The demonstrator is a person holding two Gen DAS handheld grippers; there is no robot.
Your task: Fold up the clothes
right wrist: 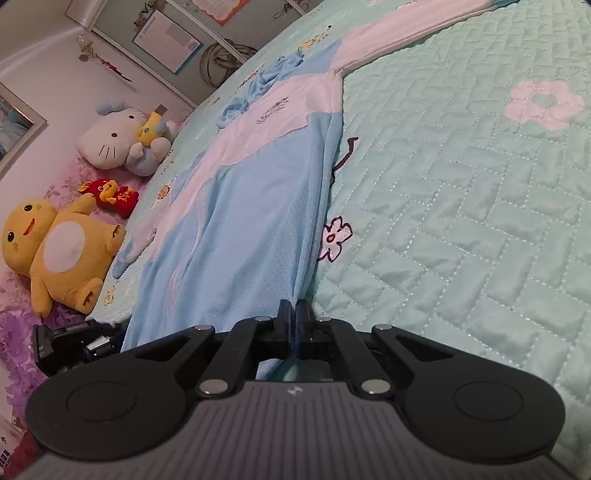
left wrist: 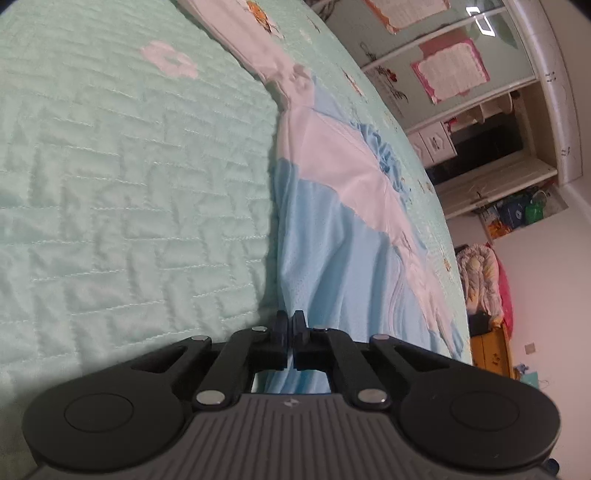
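Quilted bed (right wrist: pixel 461 221) — blue/white shirt (right wrist: pixel 258 192) lying on it.

garment (left wrist: pixel 325 229) on quilt (left wrist: pixel 129 184) | plush toys (right wrist: pixel 66 254) left of quilt

Garment (left wrist: pixel 314 221) hem hidden between pinching fingers, sleeve (right wrist: pixel 424 29) end cut off at frame edge
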